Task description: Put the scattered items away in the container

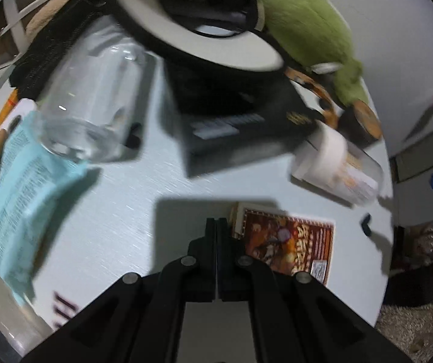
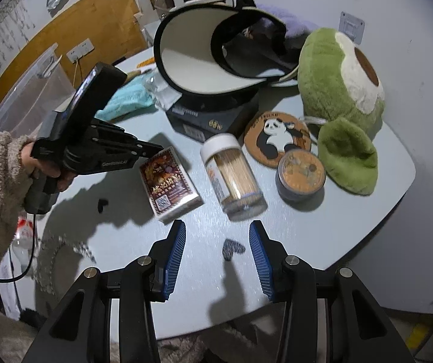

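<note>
My left gripper (image 1: pixel 216 221) is shut and empty, its tips just beside the left edge of a red-printed card box (image 1: pixel 289 242) lying flat on the pale table (image 1: pixel 119 217). In the right wrist view the same gripper (image 2: pixel 159 148) sits at the far corner of that card box (image 2: pixel 171 184); whether it touches is unclear. My right gripper (image 2: pixel 218 231) stands open above the table's near edge. A small dark patterned piece (image 2: pixel 232 249) lies on the table between its blue pads (image 2: pixel 176 251), untouched. A toothpick jar (image 2: pixel 234 175) lies on its side ahead.
Behind are a panda coaster (image 2: pixel 277 139), a round tin (image 2: pixel 301 175), a green avocado plush (image 2: pixel 340 90), a sun visor (image 2: pixel 204 57) on a black box (image 2: pixel 210 118), a clear glass (image 1: pixel 89 106) and a blue packet (image 1: pixel 19 187). A clear plastic bin (image 2: pixel 31 96) stands off the table's left.
</note>
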Motion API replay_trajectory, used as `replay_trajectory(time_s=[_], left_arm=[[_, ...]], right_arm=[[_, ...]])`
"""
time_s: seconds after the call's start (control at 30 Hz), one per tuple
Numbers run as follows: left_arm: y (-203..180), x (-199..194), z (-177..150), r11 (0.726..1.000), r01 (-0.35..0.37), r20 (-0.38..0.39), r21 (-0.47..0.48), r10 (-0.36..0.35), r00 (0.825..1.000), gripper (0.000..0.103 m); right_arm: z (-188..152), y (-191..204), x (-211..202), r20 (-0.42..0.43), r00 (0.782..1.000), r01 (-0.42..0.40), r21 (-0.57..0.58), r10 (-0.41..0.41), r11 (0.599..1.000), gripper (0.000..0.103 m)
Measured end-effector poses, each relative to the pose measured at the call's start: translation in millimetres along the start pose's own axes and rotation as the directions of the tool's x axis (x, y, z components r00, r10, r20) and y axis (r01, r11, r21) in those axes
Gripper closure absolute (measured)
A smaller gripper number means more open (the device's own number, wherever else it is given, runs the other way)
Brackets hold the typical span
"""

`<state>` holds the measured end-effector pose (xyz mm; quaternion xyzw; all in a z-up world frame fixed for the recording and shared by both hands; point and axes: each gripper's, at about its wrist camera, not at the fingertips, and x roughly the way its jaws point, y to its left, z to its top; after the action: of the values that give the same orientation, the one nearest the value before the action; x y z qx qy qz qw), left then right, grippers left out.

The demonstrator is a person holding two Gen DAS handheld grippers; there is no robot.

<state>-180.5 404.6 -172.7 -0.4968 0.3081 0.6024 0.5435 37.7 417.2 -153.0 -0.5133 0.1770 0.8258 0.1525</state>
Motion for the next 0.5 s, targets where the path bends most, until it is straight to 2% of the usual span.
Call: replay_trajectory(time_s=[0.13, 0.27, 0.33, 0.37, 0.4, 0.47, 0.5], left_arm=[[-14, 1, -6, 1.0, 0.008, -0.014, 0.018, -0.007, 1.0, 0.102], [-32, 3, -9, 0.999, 0.017, -0.027, 0.05, -0.016, 1.0, 0.102], [-41, 4, -9, 0.998, 0.019, -0.03, 0.063, -0.017, 0.999, 0.102], [-43, 4, -7, 0.998, 0.018, -0.031, 0.064, -0.016, 0.999, 0.102], [-45, 5, -5, 0.998, 0.017, -0.032, 0.064, -0.015, 0.999, 0.102], [-47, 7, 0, 0.998, 0.014, -0.035, 0.067, -0.011, 0.999, 0.102], [-48, 7, 3, 0.997, 0.012, -0.037, 0.072, -0.01, 0.999, 0.102]], right_arm=[[-21, -1, 5, -0.016, 1.0, 0.001, -0.127, -0.003, 0.992, 0.059], [-42, 6, 10, -0.014, 1.0, 0.007, -0.28, -0.011, 0.96, 0.059], [-50, 9, 14, 0.005, 0.999, 0.035, -0.335, -0.036, 0.942, 0.059], [-53, 10, 15, 0.014, 0.999, 0.044, -0.351, -0.042, 0.935, 0.055], [-57, 11, 17, 0.025, 0.998, 0.059, -0.374, -0.054, 0.925, 0.039], [-63, 13, 19, 0.048, 0.996, 0.088, -0.413, -0.075, 0.907, 0.018], [-67, 14, 21, 0.057, 0.995, 0.098, -0.437, -0.082, 0.894, 0.018]])
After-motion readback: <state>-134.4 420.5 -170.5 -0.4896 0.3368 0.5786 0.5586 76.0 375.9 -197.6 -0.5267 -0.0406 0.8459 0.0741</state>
